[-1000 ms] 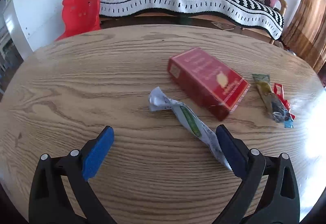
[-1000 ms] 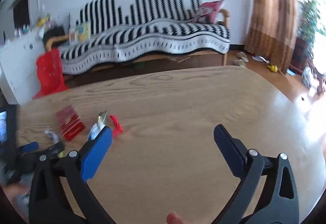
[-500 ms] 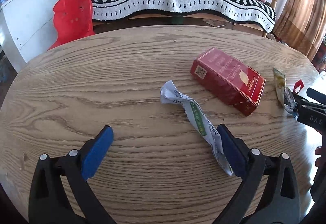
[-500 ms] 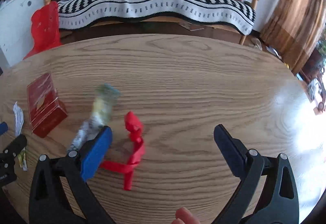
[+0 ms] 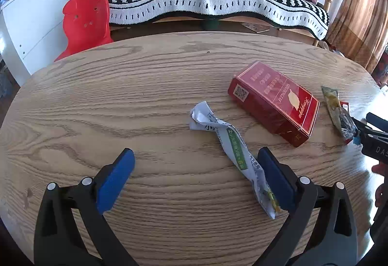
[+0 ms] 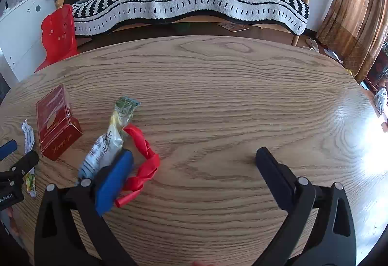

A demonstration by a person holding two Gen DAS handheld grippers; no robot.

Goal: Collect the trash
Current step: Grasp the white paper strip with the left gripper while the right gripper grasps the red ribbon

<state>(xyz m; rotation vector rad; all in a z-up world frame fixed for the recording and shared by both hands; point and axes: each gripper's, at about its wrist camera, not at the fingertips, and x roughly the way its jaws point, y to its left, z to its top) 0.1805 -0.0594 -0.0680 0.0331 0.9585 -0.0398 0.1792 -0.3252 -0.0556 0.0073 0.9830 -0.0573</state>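
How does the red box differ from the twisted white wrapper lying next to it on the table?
The red box is rigid, rectangular and glossy red; the twisted white wrapper is limp, crumpled and white with green print. The box stands taller, while the wrapper lies low. Both rest on the wooden table, ungrasped.

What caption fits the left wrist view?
Open left gripper over twisted paper wrapper beside red box on wooden table.

Red box (image 5: 275,102), toward table's right edge: gold "GOLDENLEAF" lettering, script wording not fully legible, QR code on end. Twisted paper wrapper (image 5: 232,147): green strip, digit "6". Right gripper (image 5: 374,142) body: "DAS", cut off.
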